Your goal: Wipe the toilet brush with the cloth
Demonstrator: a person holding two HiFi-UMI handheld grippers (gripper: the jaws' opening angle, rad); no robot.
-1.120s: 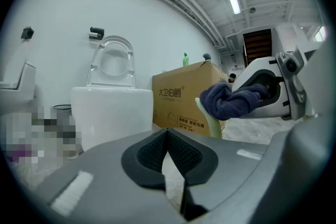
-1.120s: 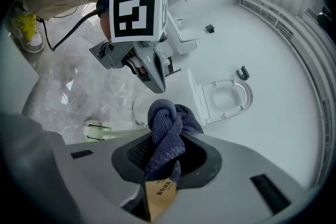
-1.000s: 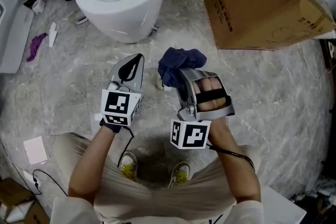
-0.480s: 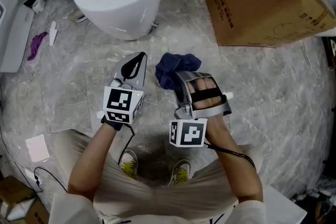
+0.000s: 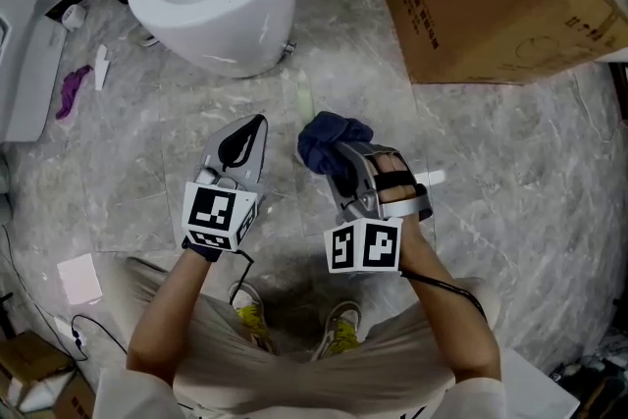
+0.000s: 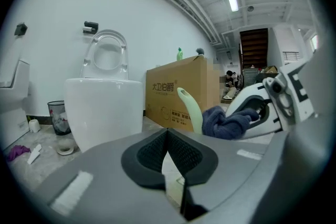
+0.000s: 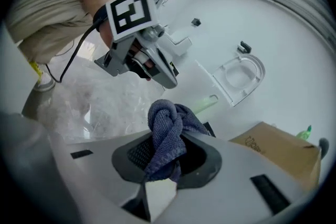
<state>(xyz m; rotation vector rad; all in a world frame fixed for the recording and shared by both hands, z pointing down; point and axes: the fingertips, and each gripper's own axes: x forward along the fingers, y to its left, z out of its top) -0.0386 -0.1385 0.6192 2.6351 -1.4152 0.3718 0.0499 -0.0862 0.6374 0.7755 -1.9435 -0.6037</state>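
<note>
Left gripper (image 6: 167, 132): jaws pressed together, nothing we could see between them, on the near side of the toilet (image 5: 245, 44). Right gripper (image 7: 169, 157): clamped on a bunched dark-blue cloth (image 7: 167, 128), on that same near side. Toilet brush (image 6: 190, 110): only its pale green handle showed, upright between the grippers and the toilet. The cloth was just beside it, but we couldn't confirm contact. The brush head was out of sight. A cardboard box (image 5: 491, 5) sat right of the toilet. Our read: cloth in hand and at the handle, wiping at most just starting. Left to do: the wipe along the handle, and likely the head.
</note>
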